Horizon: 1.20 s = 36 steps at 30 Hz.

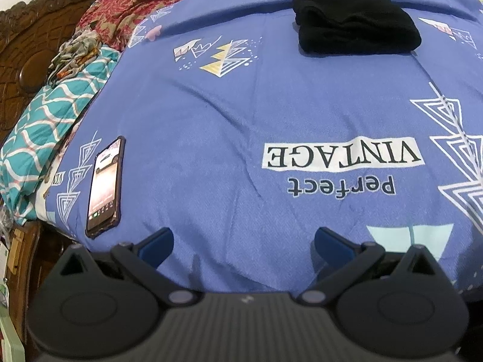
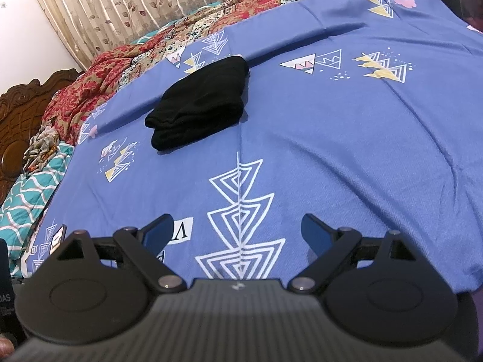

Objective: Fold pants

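While both of my hand-held grippers hang wide open and empty, the black pants sit folded far up the bed.

Left view: my left hand-held gripper (image 1: 243, 242) holds nothing, its jaws spread over the blue bedspread (image 1: 211, 120); the pants (image 1: 356, 19) lie well ahead as a compact stack, and I judge the fold done. A phone (image 1: 105, 187) rests near the bed's left edge, so a careless sweep left could knock it off; the middle is open room.

Right view: my right hand-held gripper (image 2: 238, 235) is equally spread and empty, the pants (image 2: 200, 98) well apart from it. Reaching back in could drag the stack loose. Heaped quilts (image 2: 99, 69) crowd the far left; the right side lies free.
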Tool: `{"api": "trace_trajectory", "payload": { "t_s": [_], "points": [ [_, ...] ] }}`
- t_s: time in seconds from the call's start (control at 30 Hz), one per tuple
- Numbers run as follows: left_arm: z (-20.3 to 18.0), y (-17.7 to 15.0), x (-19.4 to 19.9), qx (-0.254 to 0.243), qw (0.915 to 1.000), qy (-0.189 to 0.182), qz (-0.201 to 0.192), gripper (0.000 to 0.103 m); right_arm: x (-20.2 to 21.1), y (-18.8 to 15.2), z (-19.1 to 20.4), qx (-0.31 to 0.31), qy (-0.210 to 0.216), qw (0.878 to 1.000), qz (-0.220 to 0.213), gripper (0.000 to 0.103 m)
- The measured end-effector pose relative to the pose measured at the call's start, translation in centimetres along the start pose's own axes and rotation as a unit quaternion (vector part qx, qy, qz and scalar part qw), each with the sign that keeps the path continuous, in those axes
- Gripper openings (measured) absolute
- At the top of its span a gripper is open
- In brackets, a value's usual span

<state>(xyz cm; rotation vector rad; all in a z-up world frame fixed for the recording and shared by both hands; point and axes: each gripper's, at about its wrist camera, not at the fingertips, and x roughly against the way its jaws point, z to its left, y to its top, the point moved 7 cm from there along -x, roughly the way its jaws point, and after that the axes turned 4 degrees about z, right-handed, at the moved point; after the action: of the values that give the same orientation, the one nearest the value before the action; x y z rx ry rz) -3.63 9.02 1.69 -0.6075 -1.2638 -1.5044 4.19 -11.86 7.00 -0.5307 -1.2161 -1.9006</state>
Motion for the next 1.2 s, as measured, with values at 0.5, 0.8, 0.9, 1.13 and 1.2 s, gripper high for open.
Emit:
{"api": "trace_trajectory", "payload": {
  "t_s": [0.5, 0.8, 0.9, 1.13, 1.2],
  "points": [
    [-1.3, 2.6, 1.8, -0.021, 0.9991, -0.008, -0.037, 0.103, 0.6, 0.3, -1.0, -0.021, 0.003, 1.000, -0.013, 0.093],
    [-2.6, 3.1, 2.2, -0.041, 0.9985, -0.005, -0.036, 0.103, 0.8, 0.4, -1.9, -0.038, 0.007, 0.999, -0.017, 0.093],
    [-3.0, 3.3, 2.5, -0.046, 0.9981, 0.000, -0.041, 0.103, 0.8, 0.4, -2.2, -0.041, 0.010, 0.999, -0.019, 0.093],
    [-4.0, 4.2, 3.6, -0.055, 0.9966, 0.003, -0.061, 0.103, 0.9, 0.6, -3.2, -0.058, 0.012, 0.998, -0.022, 0.093],
    [-4.2, 4.5, 4.1, -0.057, 0.9959, 0.001, -0.069, 0.103, 1.1, 0.7, -3.4, -0.059, 0.013, 0.998, -0.024, 0.093]
  ]
}}
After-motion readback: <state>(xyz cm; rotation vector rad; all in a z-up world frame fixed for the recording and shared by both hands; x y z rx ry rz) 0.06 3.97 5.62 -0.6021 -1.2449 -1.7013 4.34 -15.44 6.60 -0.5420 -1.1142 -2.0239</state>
